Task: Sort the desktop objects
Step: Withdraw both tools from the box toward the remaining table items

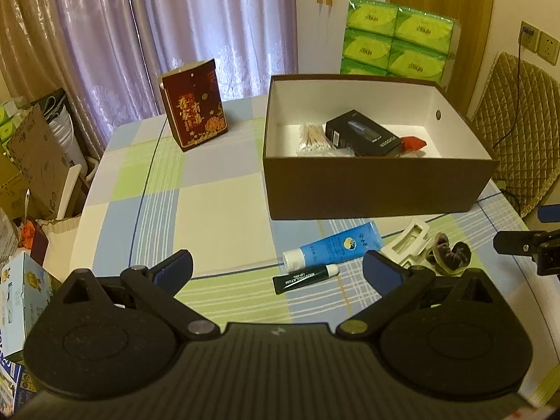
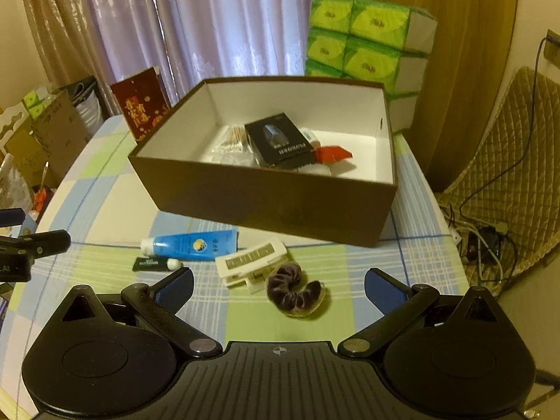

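Note:
A brown box [image 1: 378, 189] [image 2: 266, 203] with white inside holds cotton swabs [image 1: 313, 138], a black carton [image 1: 362, 136] [image 2: 280, 143] and a red item [image 1: 414, 143]. In front of it on the checked cloth lie a blue tube [image 1: 332, 246] [image 2: 190, 243], a small dark green lip-balm tube [image 1: 304, 278] [image 2: 155, 263], a white hair clip [image 1: 407, 241] [image 2: 252, 260] and a dark purple scrunchie [image 1: 451, 253] [image 2: 294, 288]. My left gripper [image 1: 278, 271] is open above the tubes. My right gripper [image 2: 278, 288] is open, with the scrunchie between its fingers' line, untouched.
A dark red gift box [image 1: 194, 108] [image 2: 141, 106] stands at the table's far left. Green tissue packs [image 1: 395, 43] [image 2: 364, 42] are stacked behind the brown box. Cardboard boxes [image 1: 35, 161] crowd the left side; a padded chair [image 2: 507, 140] and cables [image 2: 483, 245] are at right.

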Available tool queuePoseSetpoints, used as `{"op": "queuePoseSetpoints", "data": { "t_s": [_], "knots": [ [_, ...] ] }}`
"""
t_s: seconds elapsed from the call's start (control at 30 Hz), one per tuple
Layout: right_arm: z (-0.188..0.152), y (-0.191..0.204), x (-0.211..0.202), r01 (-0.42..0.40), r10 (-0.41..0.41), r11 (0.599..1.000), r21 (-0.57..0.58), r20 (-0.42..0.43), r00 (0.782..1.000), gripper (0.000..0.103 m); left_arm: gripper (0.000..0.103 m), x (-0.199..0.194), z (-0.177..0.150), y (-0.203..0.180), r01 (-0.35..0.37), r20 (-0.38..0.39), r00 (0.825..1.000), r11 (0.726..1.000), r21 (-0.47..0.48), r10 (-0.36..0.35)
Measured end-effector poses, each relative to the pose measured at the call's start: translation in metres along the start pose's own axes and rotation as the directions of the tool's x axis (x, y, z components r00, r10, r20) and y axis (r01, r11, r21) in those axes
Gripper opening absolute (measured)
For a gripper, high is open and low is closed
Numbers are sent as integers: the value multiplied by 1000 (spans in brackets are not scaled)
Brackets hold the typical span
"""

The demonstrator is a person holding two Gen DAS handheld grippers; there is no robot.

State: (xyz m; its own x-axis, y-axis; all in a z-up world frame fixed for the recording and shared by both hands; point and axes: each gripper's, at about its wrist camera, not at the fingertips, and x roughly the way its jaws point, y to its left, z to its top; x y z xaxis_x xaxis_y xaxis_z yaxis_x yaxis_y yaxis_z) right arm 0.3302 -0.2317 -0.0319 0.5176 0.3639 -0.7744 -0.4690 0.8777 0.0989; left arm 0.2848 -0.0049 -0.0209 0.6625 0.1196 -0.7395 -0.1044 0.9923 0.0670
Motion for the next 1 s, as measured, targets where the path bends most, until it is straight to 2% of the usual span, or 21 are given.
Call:
{"op": "queuePoseSetpoints", "data": {
  "t_s": [0.57,1.0],
  "knots": [
    [-23,-15,45,18,-17,1000,12,-77,997,101,102,40,-20,10,8,-101,995,1000,-26,-10],
    [-38,-20,84,24,-27,999,-33,-106,994,101,102,79,-29,7,9,-206,978,998,-56,-21]
  ]
}}
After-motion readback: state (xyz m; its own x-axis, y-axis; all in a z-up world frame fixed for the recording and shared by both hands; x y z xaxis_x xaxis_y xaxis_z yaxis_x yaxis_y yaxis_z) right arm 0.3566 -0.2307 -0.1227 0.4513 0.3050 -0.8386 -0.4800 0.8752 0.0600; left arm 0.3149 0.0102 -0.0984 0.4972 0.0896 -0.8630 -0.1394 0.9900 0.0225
